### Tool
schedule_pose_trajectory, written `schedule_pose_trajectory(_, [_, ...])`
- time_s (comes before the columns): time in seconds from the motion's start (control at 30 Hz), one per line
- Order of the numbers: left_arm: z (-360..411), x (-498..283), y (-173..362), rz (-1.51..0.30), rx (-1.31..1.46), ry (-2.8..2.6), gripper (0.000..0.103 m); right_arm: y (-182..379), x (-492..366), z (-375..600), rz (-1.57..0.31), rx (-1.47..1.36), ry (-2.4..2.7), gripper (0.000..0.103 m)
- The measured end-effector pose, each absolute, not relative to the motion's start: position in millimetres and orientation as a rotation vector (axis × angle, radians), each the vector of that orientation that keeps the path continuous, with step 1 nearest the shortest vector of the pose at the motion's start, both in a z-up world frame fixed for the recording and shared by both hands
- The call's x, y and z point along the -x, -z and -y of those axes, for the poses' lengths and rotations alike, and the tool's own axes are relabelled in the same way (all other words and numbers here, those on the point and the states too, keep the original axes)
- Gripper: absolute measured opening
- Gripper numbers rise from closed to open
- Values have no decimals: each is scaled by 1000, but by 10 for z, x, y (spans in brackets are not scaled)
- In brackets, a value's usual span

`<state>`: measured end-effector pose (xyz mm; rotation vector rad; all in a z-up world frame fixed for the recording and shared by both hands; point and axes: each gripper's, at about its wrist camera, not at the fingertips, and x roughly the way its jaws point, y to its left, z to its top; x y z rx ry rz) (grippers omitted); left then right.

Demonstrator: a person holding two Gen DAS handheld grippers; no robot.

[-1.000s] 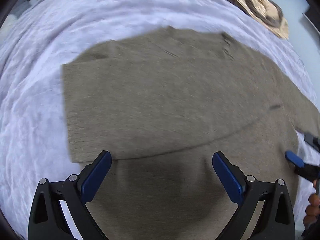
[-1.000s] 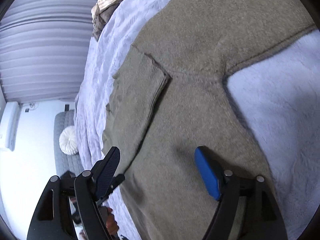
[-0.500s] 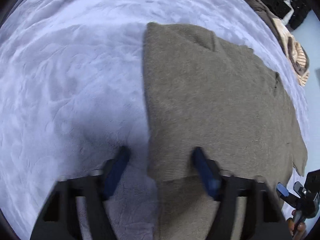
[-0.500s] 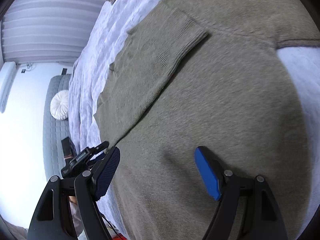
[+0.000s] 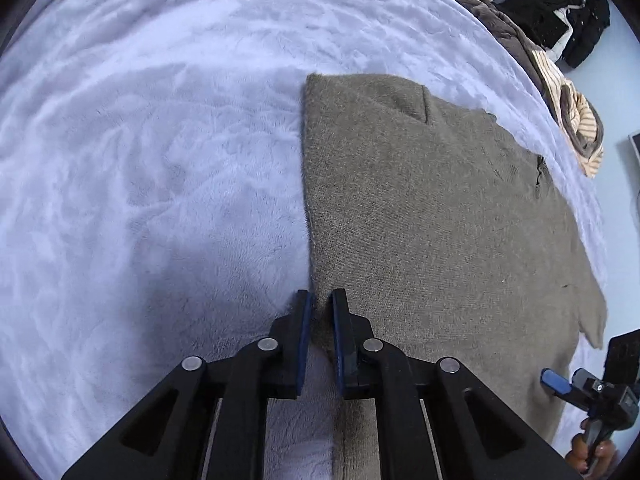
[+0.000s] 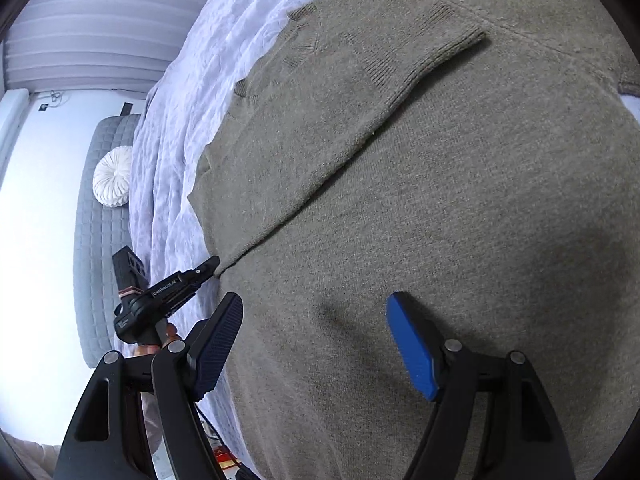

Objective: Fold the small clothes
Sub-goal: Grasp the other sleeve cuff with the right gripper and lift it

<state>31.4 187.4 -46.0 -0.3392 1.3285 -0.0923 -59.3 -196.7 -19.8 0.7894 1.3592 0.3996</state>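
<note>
— Why is the left gripper (image 5: 318, 312) down at that corner?

— It has pinched the near corner of the folded sleeve edge on the brown sweater (image 5: 432, 216), fingers nearly closed with the knit between them. A grip there would let the whole flap be carried over, I'd guess. The sweater itself lies flat on the pale blanket (image 5: 140, 168) of the bed, one sleeve (image 6: 360, 92) laid diagonally across the body.

— Any room on that side?

— Plenty. Left of the sweater's straight edge the blanket is bare. The far side is tighter: a heap of striped clothes (image 5: 568, 96) sits near the bed's edge, well apart from the sweater.

— And the right gripper (image 6: 316, 340)?

— Fingers spread wide, holding nothing, hovering over the sweater's body near its lower edge. It looks ready to take a matching hold. Beyond that edge the blanket drops off toward a grey sofa (image 6: 96, 216).
</note>
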Motion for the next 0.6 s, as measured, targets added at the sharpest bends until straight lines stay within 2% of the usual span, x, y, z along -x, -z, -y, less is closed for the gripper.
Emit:
schedule_pose_trajectory(0.2, [-1571, -227, 206, -1325, 191, 60, 12, 181, 617, 2034, -1351, -809, -378, 78])
schedule_pose_trajectory(0.6, [-217, -188, 180, -1404, 45, 255, 12, 22, 735, 2639, -1258, -846, -260, 78])
